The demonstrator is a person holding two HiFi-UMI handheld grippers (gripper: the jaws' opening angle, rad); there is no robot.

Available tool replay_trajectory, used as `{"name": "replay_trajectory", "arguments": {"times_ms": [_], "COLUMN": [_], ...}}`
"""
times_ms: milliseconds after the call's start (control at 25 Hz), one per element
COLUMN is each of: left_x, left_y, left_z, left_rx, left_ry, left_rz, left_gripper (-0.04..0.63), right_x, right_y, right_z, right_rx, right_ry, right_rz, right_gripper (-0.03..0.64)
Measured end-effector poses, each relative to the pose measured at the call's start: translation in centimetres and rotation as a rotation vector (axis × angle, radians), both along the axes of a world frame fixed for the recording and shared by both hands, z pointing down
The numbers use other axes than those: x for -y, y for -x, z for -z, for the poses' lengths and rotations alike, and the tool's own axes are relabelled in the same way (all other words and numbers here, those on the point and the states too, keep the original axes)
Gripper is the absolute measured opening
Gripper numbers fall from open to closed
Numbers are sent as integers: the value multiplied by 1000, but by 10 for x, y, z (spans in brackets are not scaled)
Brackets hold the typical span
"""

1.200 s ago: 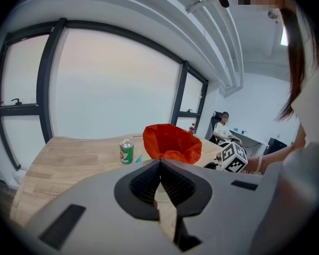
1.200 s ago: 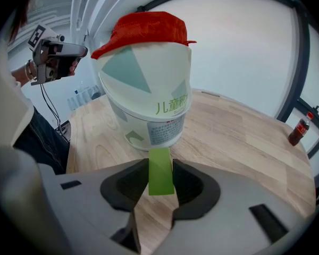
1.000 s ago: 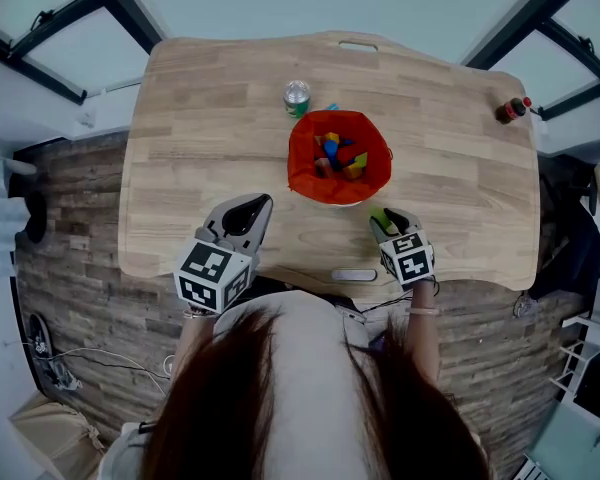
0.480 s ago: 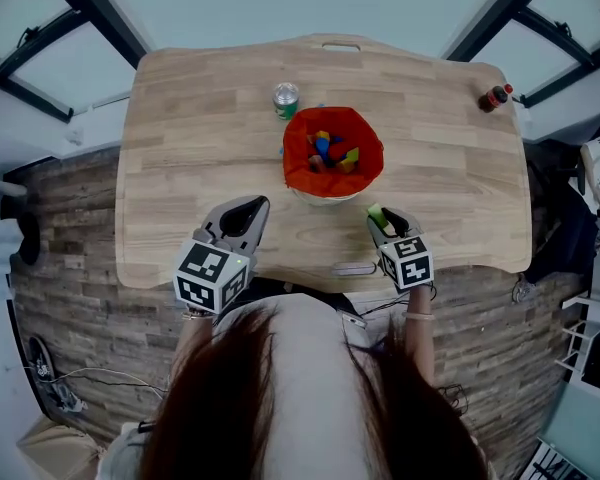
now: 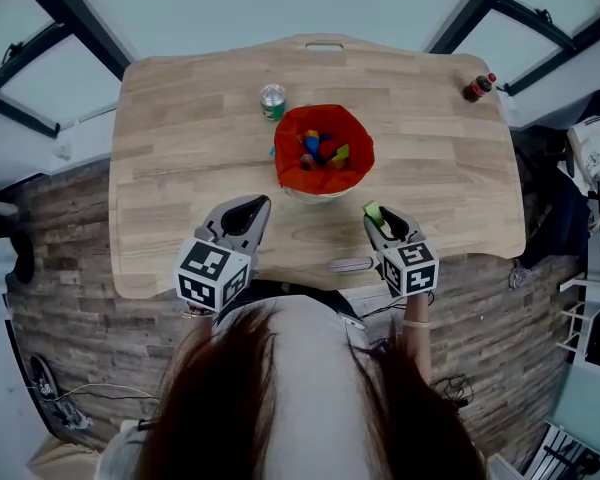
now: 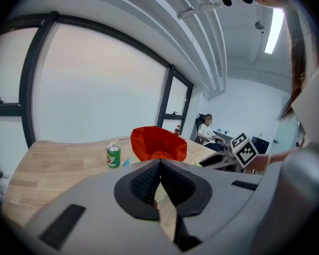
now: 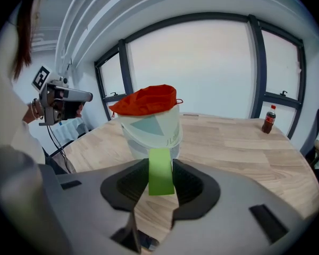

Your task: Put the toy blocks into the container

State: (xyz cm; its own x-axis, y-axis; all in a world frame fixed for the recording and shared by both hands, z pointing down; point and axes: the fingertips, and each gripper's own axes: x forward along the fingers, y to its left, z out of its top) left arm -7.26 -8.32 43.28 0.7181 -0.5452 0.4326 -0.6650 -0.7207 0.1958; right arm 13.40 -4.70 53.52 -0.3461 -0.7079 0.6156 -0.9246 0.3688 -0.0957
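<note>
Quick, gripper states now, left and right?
Left gripper: closed, empty.
Right gripper: closed on a flat light-green toy block.

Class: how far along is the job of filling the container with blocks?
Done: several coloured blocks lie in the red-lined container. In hand: the right gripper grips a green block, short of the container. Remaining: drop it in; a small blue piece, perhaps a block, lies on the table beside it. The left gripper is shut, empty.

Blocks (image 5: pixel 320 150) lie in a container (image 5: pixel 355 138) at the middle of the table (image 5: pixel 180 168); a can (image 5: pixel 272 100) stands just behind-left of it, a bottle (image 5: pixel 477 87) at the far right corner.
</note>
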Motion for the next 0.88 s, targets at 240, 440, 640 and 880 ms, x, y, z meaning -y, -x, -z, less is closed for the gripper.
{"name": "replay_trajectory", "arguments": {"times_ms": [240, 440, 640, 880], "left_x": [4, 8, 13, 18], "left_y": [-1, 1, 7, 16], "left_z": [0, -1, 0, 0], "left_rx": [-8, -12, -15, -14], "left_ry": [3, 8, 5, 2], "left_rz": [-18, -18, -8, 7], "left_gripper": [9, 9, 9, 9], "right_x": [9, 19, 30, 44], "right_y": [8, 14, 23, 32], "right_z": [32, 59, 82, 102], "right_rx": [64, 104, 152, 173], "right_ry": [-78, -144, -195, -247], "right_rz": [-21, -25, -23, -14], "right_gripper": [152, 150, 150, 150]}}
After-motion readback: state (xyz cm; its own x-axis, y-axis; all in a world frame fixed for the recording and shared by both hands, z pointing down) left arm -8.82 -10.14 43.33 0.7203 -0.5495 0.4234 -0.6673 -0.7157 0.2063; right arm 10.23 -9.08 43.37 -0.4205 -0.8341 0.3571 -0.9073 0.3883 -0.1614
